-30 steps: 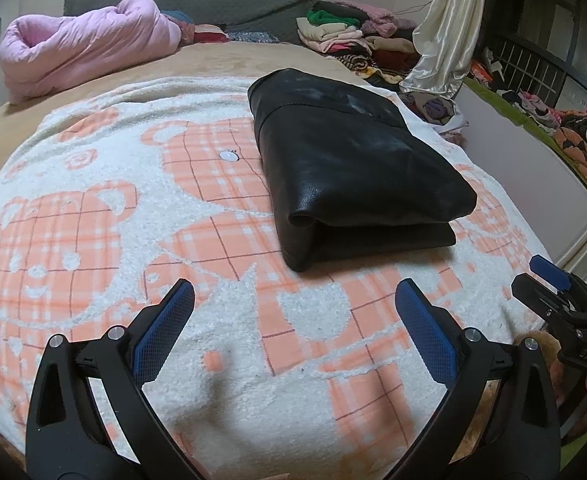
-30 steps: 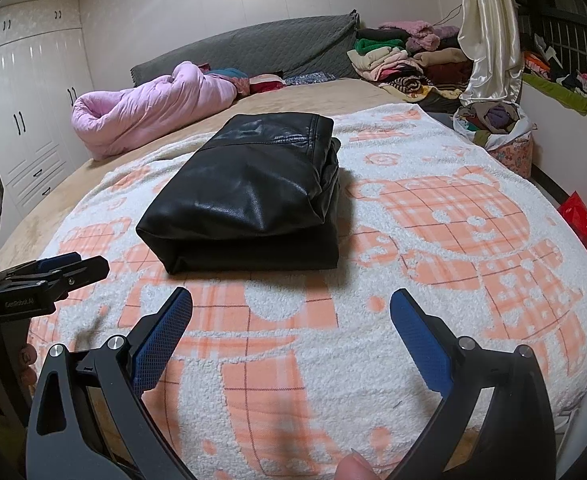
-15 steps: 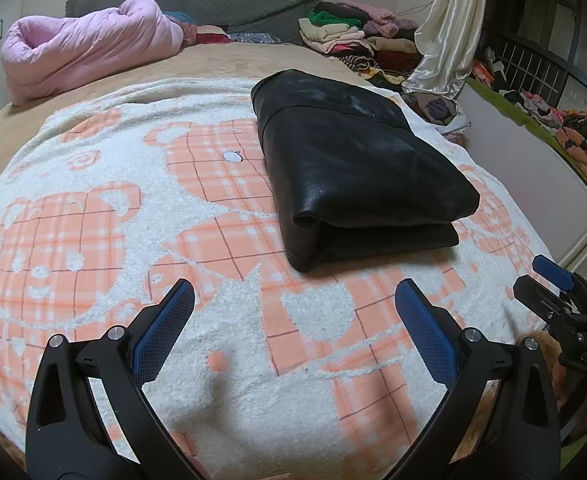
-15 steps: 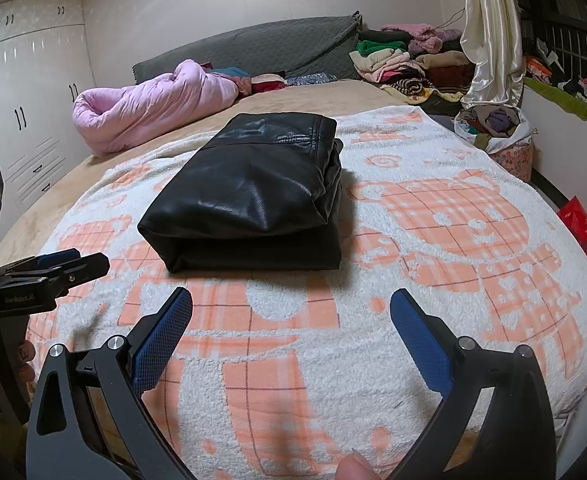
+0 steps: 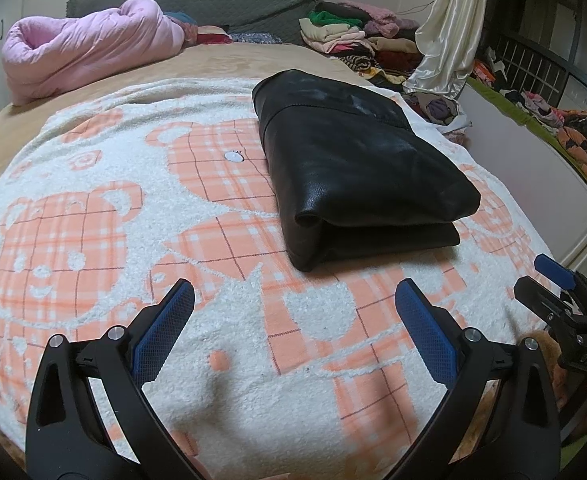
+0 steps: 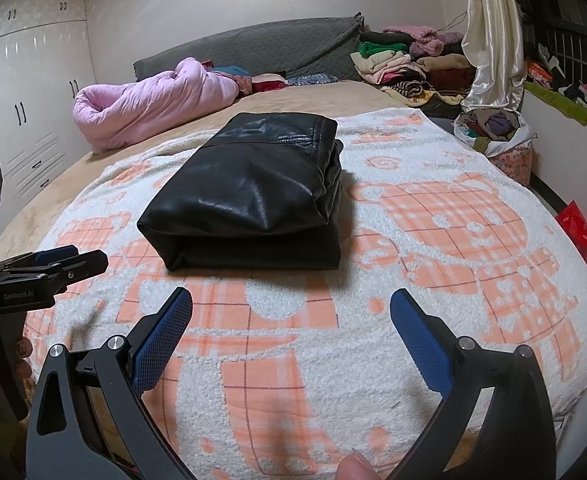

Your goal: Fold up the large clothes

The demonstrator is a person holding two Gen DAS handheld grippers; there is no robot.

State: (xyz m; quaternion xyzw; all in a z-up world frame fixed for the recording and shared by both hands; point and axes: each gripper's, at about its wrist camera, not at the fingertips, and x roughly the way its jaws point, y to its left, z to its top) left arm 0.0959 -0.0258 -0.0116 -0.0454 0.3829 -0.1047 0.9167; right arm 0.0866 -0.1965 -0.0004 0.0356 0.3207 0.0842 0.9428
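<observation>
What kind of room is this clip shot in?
Most likely a bedroom: a bed covered by a bear-print blanket, a grey headboard, white built-in wardrobes, and piles of clothes.

Blk jacket (image 5: 357,176), orange-wht bear blanket (image 5: 93,248)

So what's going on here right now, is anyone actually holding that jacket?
No. The black leather garment lies folded into a compact stack on the orange-and-white bear-patterned blanket. The left hand-held gripper and the right hand-held gripper both hang open and empty over the blanket, short of the stack and touching nothing. The fold looks finished.
</observation>
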